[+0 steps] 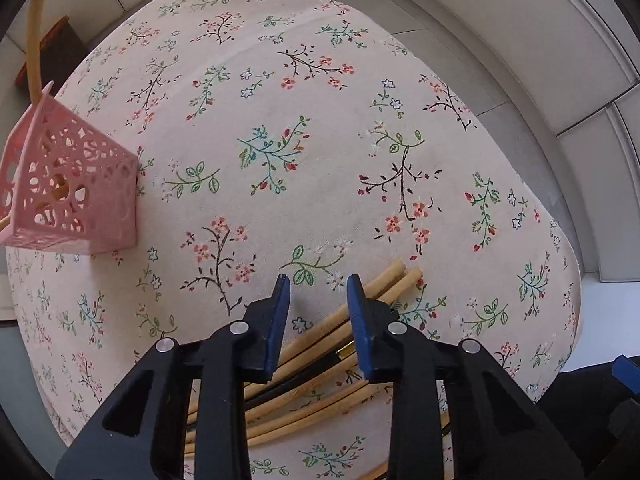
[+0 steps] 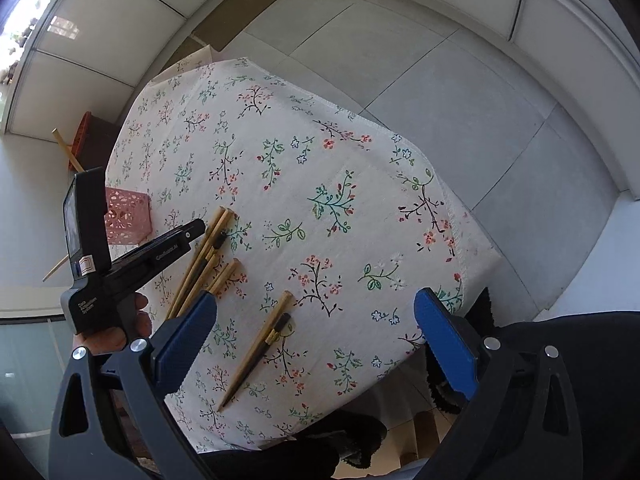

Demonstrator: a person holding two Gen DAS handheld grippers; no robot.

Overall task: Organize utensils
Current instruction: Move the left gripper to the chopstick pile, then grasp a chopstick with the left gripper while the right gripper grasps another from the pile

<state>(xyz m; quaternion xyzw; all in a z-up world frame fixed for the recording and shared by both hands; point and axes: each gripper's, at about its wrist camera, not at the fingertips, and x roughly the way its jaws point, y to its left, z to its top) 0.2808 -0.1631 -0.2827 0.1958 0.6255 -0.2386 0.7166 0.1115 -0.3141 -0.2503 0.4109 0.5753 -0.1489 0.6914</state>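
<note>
A pile of wooden and dark chopsticks (image 1: 320,372) lies on the floral tablecloth (image 1: 280,120). My left gripper (image 1: 316,280) is open right above the pile, its blue fingers either side of it, holding nothing. In the right wrist view the left gripper (image 2: 208,232) hovers over that pile (image 2: 208,264). A separate pair of chopsticks (image 2: 260,344), one wooden and one dark, lies nearer the front. My right gripper (image 2: 316,332) is wide open and empty above the table's near edge. A pink perforated holder (image 1: 68,188) stands at the left with one chopstick (image 1: 34,40) in it.
The pink holder also shows in the right wrist view (image 2: 128,216) behind the left gripper. A reddish-brown object (image 2: 90,136) sits on the floor beyond the table. Grey floor tiles (image 2: 460,100) surround the table.
</note>
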